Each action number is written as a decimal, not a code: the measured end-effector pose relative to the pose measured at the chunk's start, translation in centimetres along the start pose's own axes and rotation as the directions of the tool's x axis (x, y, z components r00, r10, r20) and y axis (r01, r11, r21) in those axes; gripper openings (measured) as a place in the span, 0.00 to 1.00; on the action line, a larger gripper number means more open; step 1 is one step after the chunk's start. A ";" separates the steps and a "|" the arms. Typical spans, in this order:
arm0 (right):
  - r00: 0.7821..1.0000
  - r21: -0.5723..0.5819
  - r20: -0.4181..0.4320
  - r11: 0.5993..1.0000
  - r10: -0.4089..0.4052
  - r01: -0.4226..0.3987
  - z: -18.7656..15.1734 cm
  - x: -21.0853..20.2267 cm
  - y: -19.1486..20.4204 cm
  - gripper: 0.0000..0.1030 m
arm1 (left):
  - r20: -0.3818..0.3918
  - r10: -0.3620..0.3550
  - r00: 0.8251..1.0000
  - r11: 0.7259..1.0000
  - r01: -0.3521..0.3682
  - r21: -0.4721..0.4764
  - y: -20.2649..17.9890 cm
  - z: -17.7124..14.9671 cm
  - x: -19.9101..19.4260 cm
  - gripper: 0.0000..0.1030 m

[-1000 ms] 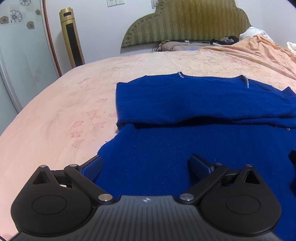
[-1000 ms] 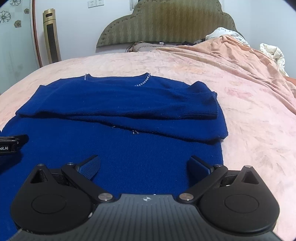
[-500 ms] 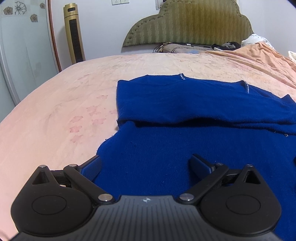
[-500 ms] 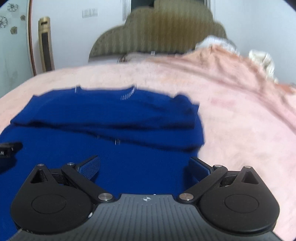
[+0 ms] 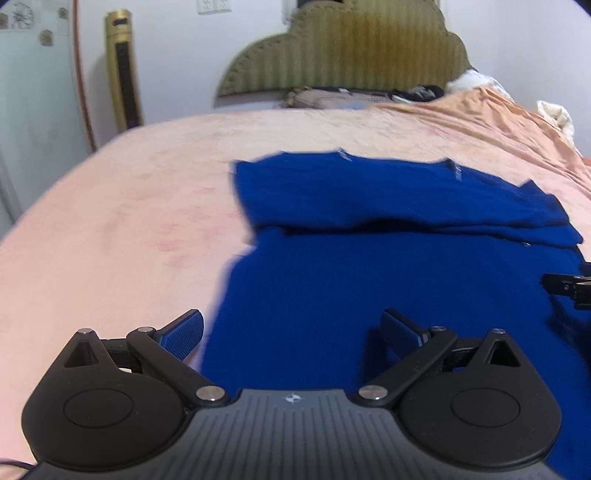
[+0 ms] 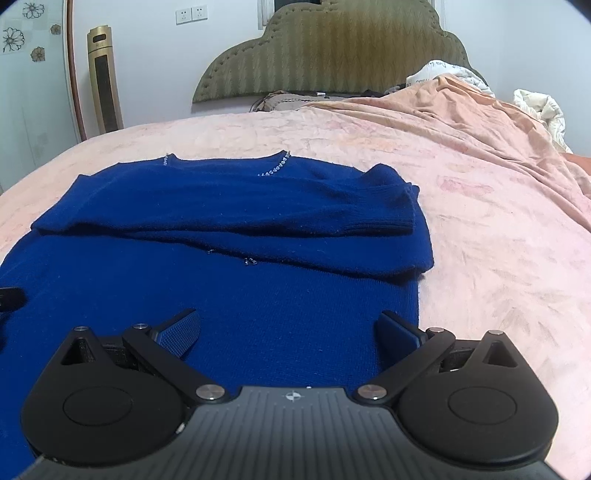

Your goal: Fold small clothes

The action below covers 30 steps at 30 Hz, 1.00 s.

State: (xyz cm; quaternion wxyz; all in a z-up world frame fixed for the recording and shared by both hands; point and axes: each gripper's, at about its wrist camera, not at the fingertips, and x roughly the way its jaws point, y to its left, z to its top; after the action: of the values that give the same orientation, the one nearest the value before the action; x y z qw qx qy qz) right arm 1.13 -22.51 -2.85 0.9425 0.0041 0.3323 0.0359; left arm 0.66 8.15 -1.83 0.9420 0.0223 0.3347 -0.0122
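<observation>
One dark blue knitted sweater (image 6: 229, 206) lay on the pink bedspread (image 6: 480, 229)
Left gripper (image 5: 291, 332) and right gripper (image 6: 288, 330) both gaped wide, empty; no legible writing

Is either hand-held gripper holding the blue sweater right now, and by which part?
Nothing is held. The left hand-held gripper and right hand-held gripper are both open above the blue sweater, with no cloth between their fingers.

You're in home bedroom: bed (image 6: 461, 206) under pink sheet, padded olive headboard (image 6: 332, 51), tower fan (image 6: 105, 79) by wall, sockets (image 6: 191, 14) above.
</observation>
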 end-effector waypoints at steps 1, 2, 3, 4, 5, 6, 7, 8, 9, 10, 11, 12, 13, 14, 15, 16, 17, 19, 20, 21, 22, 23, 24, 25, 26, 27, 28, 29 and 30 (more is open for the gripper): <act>1.000 0.000 0.000 1.000 0.000 0.000 0.0 0.0 0.0 1.00 | 0.003 0.019 1.000 1.000 -0.019 0.002 1.0 0.0 -0.3 1.00; 1.000 0.002 0.000 1.000 0.003 -0.003 0.0 0.0 0.0 1.00 | -0.003 0.023 1.000 1.000 -0.023 0.005 1.8 0.0 -0.4 1.00; 1.000 0.008 0.003 1.000 0.009 -0.009 0.0 -0.1 -0.1 1.00 | -0.023 0.015 1.000 1.000 -0.015 0.006 2.8 0.0 -0.3 1.00; 1.000 0.018 0.009 1.000 0.017 -0.018 0.1 -0.2 -0.2 1.00 | -0.045 0.002 0.999 1.000 -0.002 0.001 3.5 0.0 -0.1 1.00; 0.999 0.032 0.015 0.999 0.029 -0.030 0.0 -0.5 -0.5 1.00 | -0.067 -0.019 0.998 1.000 0.018 -0.013 4.1 -0.1 0.1 1.00; 0.999 0.049 0.023 0.998 0.038 -0.039 0.0 -0.8 -0.8 1.00 | -0.085 -0.056 0.995 0.998 0.053 -0.035 4.5 -0.2 0.1 1.00; 0.999 0.074 0.035 0.996 0.042 -0.044 -0.1 -1.2 -1.1 1.00 | -0.093 -0.096 0.991 0.994 0.091 -0.055 4.7 -0.4 0.2 1.00; 0.998 0.099 0.046 0.994 0.045 -0.050 -0.2 -1.7 -1.6 1.00 | -0.103 -0.145 0.984 0.988 0.138 -0.071 4.7 -0.6 0.2 1.00; 0.997 0.129 0.053 0.990 0.053 -0.060 -0.3 -2.2 -2.1 1.00 | -0.108 -0.175 0.979 0.983 0.168 -0.073 4.4 -0.8 0.3 1.00; 0.997 0.152 0.052 0.986 0.059 -0.066 -0.4 -2.6 -2.6 0.99 | -0.101 -0.185 0.977 0.982 0.180 -0.055 3.9 -1.0 0.2 1.00; 0.997 0.176 0.046 0.982 0.067 -0.074 -0.6 -3.0 -3.1 0.99 | -0.098 -0.185 0.978 0.983 0.183 -0.034 3.4 -1.0 0.2 0.99; 0.996 0.195 0.040 0.977 0.078 -0.085 -0.7 -3.4 -3.6 0.99 | -0.101 -0.187 0.977 0.982 0.187 -0.012 2.8 -1.1 0.3 0.99; 0.996 0.207 0.037 0.974 0.084 -0.090 -0.9 -3.9 -4.1 0.99 | -0.104 -0.191 0.976 0.982 0.191 -0.006 2.6 -1.0 0.4 0.99; 0.996 0.213 0.033 0.973 0.085 -0.090 -1.1 -4.4 -4.5 0.98 | -0.105 -0.194 0.975 0.981 0.194 -0.005 2.4 -1.0 0.4 0.99; 0.996 0.215 0.032 0.973 0.082 -0.087 -1.3 -4.9 -4.8 0.96 | -0.107 -0.197 0.975 0.980 0.198 -0.005 2.3 -0.9 0.5 0.96; 0.997 0.216 0.029 0.973 0.077 -0.081 -1.5 -5.3 -5.2 0.95 | -0.107 -0.200 0.974 0.980 0.201 -0.006 2.4 -0.8 0.5 0.94; 0.997 0.216 0.020 0.974 0.069 -0.072 -1.8 -5.8 -5.6 0.94 | -0.107 -0.202 0.974 0.979 0.203 -0.006 2.5 -0.7 0.5 0.90; 0.998 0.214 -0.003 0.975 0.058 -0.056 -2.5 -6.3 -6.3 0.88 | -0.107 -0.208 0.972 0.978 0.208 -0.013 2.8 -0.7 0.4 0.84; 0.998 0.212 -0.017 0.976 0.058 -0.053 -2.9 -6.4 -6.5 0.87 | -0.106 -0.208 0.972 0.978 0.207 -0.017 2.8 -0.6 0.4 0.78; 0.998 0.206 -0.027 0.977 0.064 -0.057 -3.4 -6.5 -6.6 0.84 | -0.106 -0.204 0.973 0.979 0.204 -0.017 2.9 -0.5 0.4 0.68; 0.997 0.189 -0.026 0.980 0.068 -0.062 -3.8 -6.8 -6.5 0.80 | -0.106 -0.199 0.974 0.980 0.198 -0.015 2.9 -0.5 0.3 0.61; 0.997 0.168 -0.025 0.984 0.072 -0.067 -4.1 -7.0 -6.1 0.80 | -0.107 -0.196 0.975 0.980 0.196 -0.014 2.9 -0.4 0.2 0.48; 0.996 0.138 -0.031 0.987 0.084 -0.079 -4.2 -7.2 -5.4 0.79 | -0.110 -0.203 0.973 0.979 0.202 -0.014 2.9 -0.4 0.1 0.29; 0.993 0.096 -0.033 0.989 0.116 -0.113 -4.4 -7.4 -4.5 0.76 | -0.115 -0.217 0.969 0.976 0.216 -0.019 2.9 -0.4 0.0 0.19; 0.987 0.060 -0.037 0.986 0.159 -0.157 -4.6 -7.7 -3.6 0.72 | -0.127 -0.242 0.962 0.970 0.240 -0.030 2.9 -0.4 0.0 0.09; 0.979 0.035 -0.039 0.980 0.199 -0.198 -4.9 -7.9 -2.8 0.63 | -0.131 -0.260 0.957 0.965 0.257 -0.041 2.8 -0.5 -0.1 0.09; 0.973 0.016 -0.040 0.974 0.227 -0.227 -5.0 -8.1 -2.1 0.53 | -0.130 -0.257 0.958 0.967 0.254 -0.034 2.7 -0.6 -0.2 0.09; 0.972 0.000 -0.040 0.972 0.233 -0.233 -5.1 -8.3 -1.6 0.46 | -0.130 -0.247 0.960 0.969 0.247 -0.023 2.5 -0.6 -0.3 0.08; 0.974 -0.011 -0.037 0.975 0.222 -0.223 -5.0 -8.3 -1.5 0.18 | -0.129 -0.242 0.962 0.970 0.242 -0.020 2.3 -0.5 -0.4 0.08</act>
State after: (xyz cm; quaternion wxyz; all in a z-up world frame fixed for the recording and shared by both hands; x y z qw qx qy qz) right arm -8.35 -24.63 -1.58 0.9266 0.0337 0.3460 0.1437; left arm 0.12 10.51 -1.89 0.9095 -0.0197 0.3960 -0.1252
